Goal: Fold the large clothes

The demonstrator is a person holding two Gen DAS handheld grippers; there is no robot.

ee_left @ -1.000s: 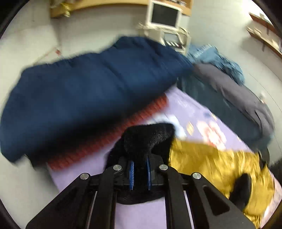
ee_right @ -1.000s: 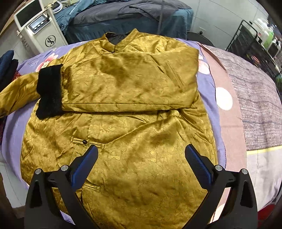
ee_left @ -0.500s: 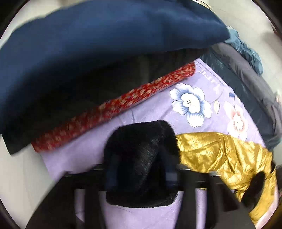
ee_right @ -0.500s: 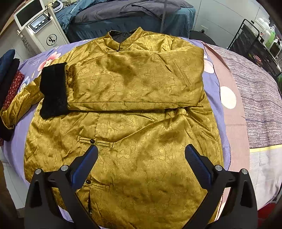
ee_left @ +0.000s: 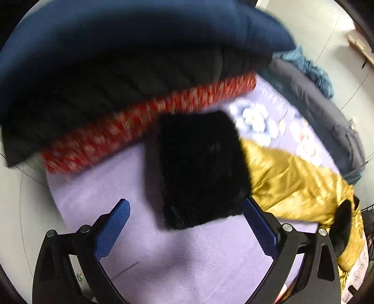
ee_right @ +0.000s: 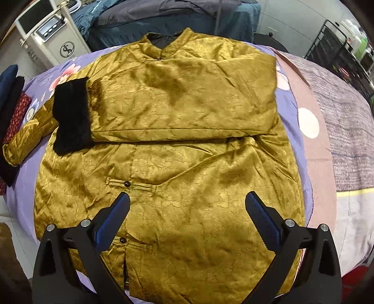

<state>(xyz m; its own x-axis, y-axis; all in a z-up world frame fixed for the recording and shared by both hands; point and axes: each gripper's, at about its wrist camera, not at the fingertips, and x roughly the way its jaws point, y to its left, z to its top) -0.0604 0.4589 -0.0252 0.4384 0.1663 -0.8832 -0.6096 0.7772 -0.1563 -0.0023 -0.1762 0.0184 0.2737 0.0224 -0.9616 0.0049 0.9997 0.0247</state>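
Note:
A gold satin jacket [ee_right: 187, 163] lies spread front-up on the bed. One sleeve [ee_right: 182, 105] is folded across its chest and ends in a black fur cuff [ee_right: 72, 114]. The other sleeve [ee_left: 292, 180] stretches out to the side, and its black fur cuff [ee_left: 201, 168] rests on the lavender sheet [ee_left: 163, 257]. My left gripper [ee_left: 185, 205] hovers just over that cuff. Its jaws are opening, and the cuff's near edge lies between the blue pads [ee_left: 112, 226] without being pressed. My right gripper [ee_right: 187, 201] stands open above the jacket's lower front and holds nothing.
A stack of folded clothes sits by the outstretched sleeve: navy [ee_left: 116, 42] on top, black under it, red patterned [ee_left: 140, 124] at the bottom. Behind the bed are a white machine [ee_right: 51, 32], a second bed [ee_right: 175, 21] and a wire rack [ee_right: 339, 46]. A grey-brown blanket [ee_right: 339, 117] covers the right side.
My left gripper was shut on the black cuff, then opened wide and let it go while sinking toward the sheet. The right gripper stayed open and in place.

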